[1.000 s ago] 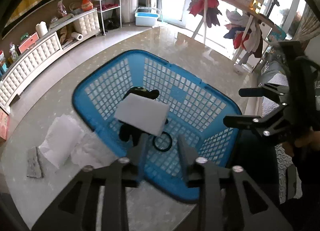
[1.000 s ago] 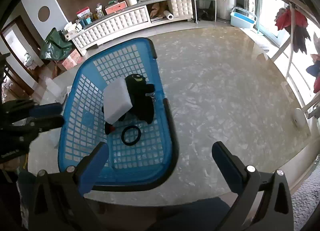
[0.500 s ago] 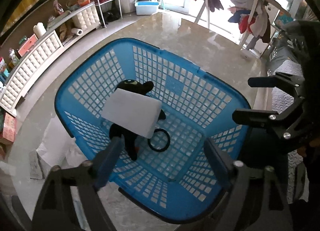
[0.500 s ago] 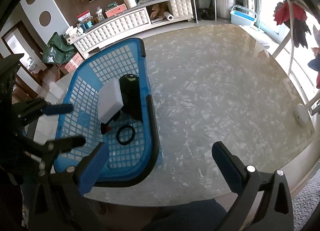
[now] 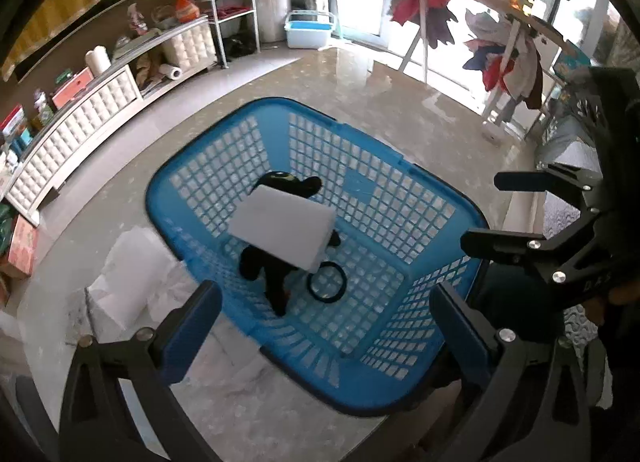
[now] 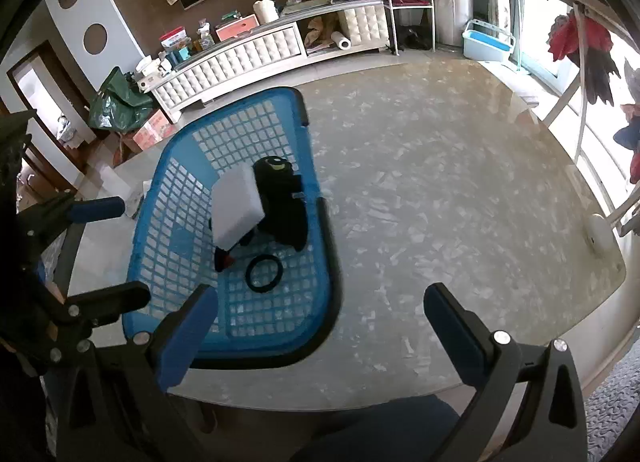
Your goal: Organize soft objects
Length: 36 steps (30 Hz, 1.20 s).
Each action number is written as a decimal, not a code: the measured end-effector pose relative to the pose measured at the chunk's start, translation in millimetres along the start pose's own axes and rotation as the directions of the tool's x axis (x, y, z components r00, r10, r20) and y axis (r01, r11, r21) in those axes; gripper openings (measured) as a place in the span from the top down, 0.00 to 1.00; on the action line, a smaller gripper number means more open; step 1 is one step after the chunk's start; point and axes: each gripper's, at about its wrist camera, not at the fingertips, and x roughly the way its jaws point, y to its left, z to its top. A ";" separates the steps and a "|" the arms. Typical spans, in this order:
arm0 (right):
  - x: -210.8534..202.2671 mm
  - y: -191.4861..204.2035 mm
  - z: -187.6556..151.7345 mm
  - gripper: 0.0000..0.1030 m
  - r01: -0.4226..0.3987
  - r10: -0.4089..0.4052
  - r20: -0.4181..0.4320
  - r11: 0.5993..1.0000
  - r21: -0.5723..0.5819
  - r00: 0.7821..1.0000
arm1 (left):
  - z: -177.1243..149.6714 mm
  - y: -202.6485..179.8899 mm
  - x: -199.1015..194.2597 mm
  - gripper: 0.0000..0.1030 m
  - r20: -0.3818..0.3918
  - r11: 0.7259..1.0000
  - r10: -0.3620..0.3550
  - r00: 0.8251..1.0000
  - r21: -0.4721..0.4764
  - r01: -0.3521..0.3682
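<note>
A blue mesh basket [image 5: 400,221] [image 6: 172,238] stands on the marble table. Inside lie a white foam block [image 5: 282,233] [image 6: 236,207] on top of a black plush toy [image 5: 268,274] [image 6: 282,201], and a black ring [image 5: 327,288] [image 6: 264,273]. My left gripper [image 5: 320,322] is open and empty above the basket's near rim; it also shows in the right wrist view [image 6: 108,254]. My right gripper [image 6: 320,326] is open and empty over the table's front edge, right of the basket; it shows in the left wrist view [image 5: 504,213].
White plastic wrapping [image 5: 128,282] lies on the table left of the basket. A white tufted cabinet [image 6: 256,49] with clutter stands behind. A clothes rack [image 5: 480,21] stands by the window. A small white object [image 6: 598,234] sits at the table's right edge.
My left gripper let go of the basket rim, opened wide and drew back. The basket shifted on the table. My right gripper stayed open and still.
</note>
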 end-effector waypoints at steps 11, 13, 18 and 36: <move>-10.7 45.3 9.6 0.00 -0.010 0.012 0.025 0.998 -0.058 1.000 | -32.7 29.0 -50.7 0.00 0.071 0.997 0.064 0.995 -0.043 -0.061; -10.1 54.2 10.4 0.00 -0.008 0.009 0.024 0.997 -0.071 1.000 | -41.8 41.1 -59.6 0.00 0.071 0.995 0.070 0.995 -0.069 -0.065; -3.6 82.7 11.1 0.00 -0.017 0.019 0.014 0.994 -0.112 1.000 | -69.1 69.1 -80.5 0.00 0.060 0.990 0.063 0.996 -0.127 -0.055; 54.1 195.4 16.7 0.00 -0.114 0.097 -0.076 0.951 -0.288 0.992 | -168.9 160.4 -118.3 0.00 0.032 0.926 0.166 0.986 -0.349 -0.145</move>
